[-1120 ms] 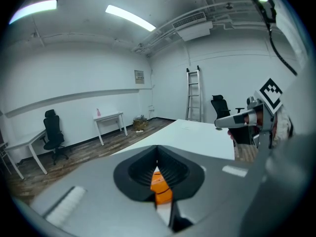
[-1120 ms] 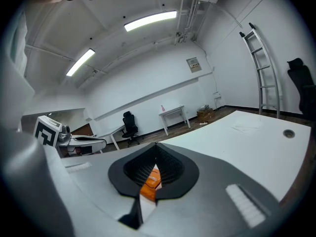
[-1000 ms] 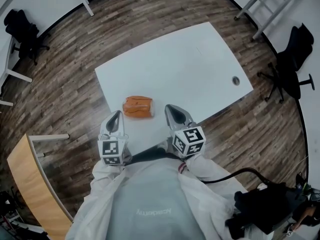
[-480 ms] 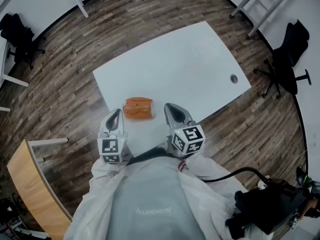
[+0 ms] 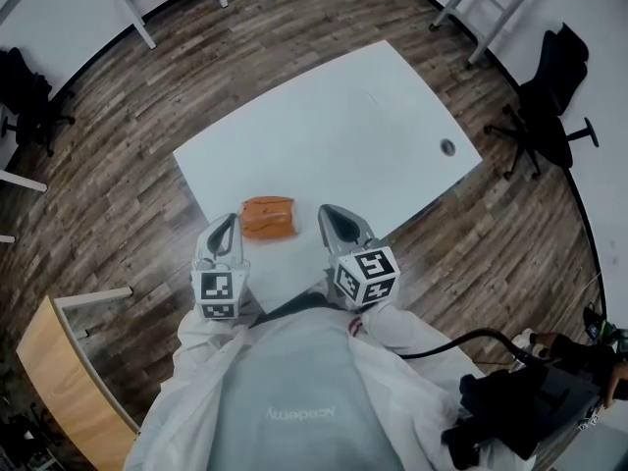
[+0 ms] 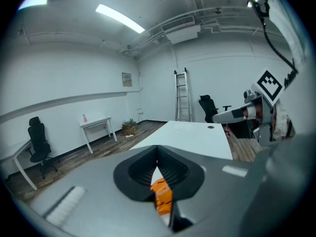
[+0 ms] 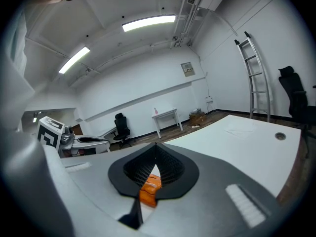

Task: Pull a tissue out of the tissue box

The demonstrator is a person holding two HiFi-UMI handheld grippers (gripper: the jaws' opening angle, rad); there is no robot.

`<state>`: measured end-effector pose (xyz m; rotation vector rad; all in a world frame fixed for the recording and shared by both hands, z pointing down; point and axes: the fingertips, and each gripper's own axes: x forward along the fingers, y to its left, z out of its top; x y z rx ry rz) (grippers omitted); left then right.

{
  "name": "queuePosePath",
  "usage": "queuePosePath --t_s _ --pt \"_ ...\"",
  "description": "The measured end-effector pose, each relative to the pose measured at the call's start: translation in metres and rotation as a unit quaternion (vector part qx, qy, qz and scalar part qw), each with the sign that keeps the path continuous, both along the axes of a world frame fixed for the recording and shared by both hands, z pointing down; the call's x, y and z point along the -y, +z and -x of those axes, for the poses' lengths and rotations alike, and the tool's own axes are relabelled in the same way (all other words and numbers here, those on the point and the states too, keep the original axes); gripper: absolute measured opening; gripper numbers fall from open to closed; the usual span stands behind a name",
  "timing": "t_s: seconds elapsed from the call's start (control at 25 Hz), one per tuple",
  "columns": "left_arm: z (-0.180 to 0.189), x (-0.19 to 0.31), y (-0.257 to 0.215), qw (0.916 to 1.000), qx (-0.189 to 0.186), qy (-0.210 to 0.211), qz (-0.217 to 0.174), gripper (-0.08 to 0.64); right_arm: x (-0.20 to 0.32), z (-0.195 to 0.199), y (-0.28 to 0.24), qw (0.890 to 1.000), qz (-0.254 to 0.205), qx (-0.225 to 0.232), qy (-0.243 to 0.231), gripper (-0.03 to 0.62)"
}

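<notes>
Two claws wait by the tissue box

The white worktop (image 5: 343, 126) holds the orange tissue box (image 5: 267, 216) near its close edge. The left claw (image 5: 227, 224) and right claw (image 5: 329, 213) are pressed together and empty, one on each side of the box. They have hardly moved in the last second, so no tissue is out yet.

Left gripper (image 5: 227, 226): I hold it just ahead of my chest (image 5: 285, 400), jaws closed, pointing slightly down.
Right gripper (image 5: 332, 214): level with the left, ahead of my chest, jaws closed.
</notes>
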<state>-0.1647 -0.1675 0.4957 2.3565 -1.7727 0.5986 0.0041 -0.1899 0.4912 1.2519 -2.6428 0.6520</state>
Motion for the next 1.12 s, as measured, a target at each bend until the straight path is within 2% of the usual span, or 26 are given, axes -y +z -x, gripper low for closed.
queuePosePath --t_s 0.24,0.4,0.56,0.76,1.0,1.12 --pt "-0.015 0.006 0.016 0.9983 -0.007 0.048 0.031 0.0 -0.005 -0.013 0.003 1.0 0.006 -0.006 0.023 0.002" --pt "-0.028 0.007 0.024 0.9951 0.013 0.085 0.049 0.0 -0.004 -0.023 0.004 0.999 0.009 -0.006 0.038 0.002" --pt "-0.03 0.009 0.029 0.9929 0.024 0.101 0.057 0.002 -0.005 -0.02 0.005 0.999 0.009 -0.003 0.043 0.002" --pt "-0.038 0.012 0.035 0.9895 0.033 0.124 0.067 0.043 -0.006 -0.028 0.005 0.998 0.009 -0.002 0.057 0.002" --pt "-0.053 0.01 0.05 0.9805 0.056 0.171 0.079 0.091 -0.009 -0.04 0.006 0.997 0.01 -0.002 0.075 0.002" --pt "-0.06 0.007 0.069 0.9733 0.068 0.198 0.094 0.125 -0.012 -0.047 0.008 0.997 0.012 -0.004 0.082 0.002"
